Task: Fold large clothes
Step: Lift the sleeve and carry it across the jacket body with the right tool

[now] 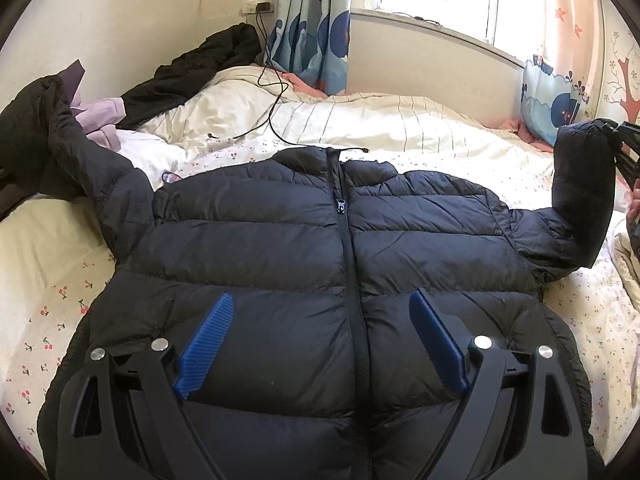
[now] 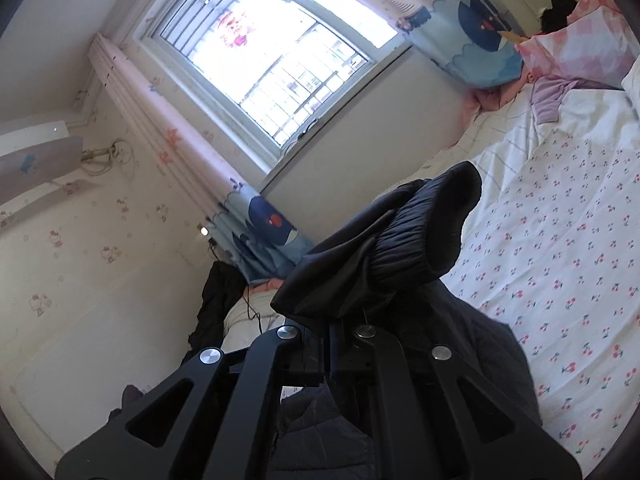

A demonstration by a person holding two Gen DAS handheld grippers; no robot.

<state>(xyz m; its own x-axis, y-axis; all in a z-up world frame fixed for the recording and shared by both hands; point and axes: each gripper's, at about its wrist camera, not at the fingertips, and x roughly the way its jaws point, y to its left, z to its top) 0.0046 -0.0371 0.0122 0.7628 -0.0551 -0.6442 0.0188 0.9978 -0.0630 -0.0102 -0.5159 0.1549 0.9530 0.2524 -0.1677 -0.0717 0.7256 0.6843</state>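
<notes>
Black puffer jacket flat on bed beneath wide-open left claw; right claw clamps its lifted sleeve cuff.

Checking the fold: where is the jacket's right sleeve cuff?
Sleeve cuff is lifted above the cherry-print sheet, clamped in the right gripper, right of the puffer jacket.

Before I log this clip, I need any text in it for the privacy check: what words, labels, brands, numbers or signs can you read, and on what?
No readable text in either view.
Black puffer jacket: no logo or label shows; the zipper pull is too small to read.
Curtains: cartoon whales and boats only, no words.
Wallpaper: small cartoon figures, no lettering legible.
Red window decoration: overexposed and blurred, unreadable.
Wall socket: no markings visible.
</notes>
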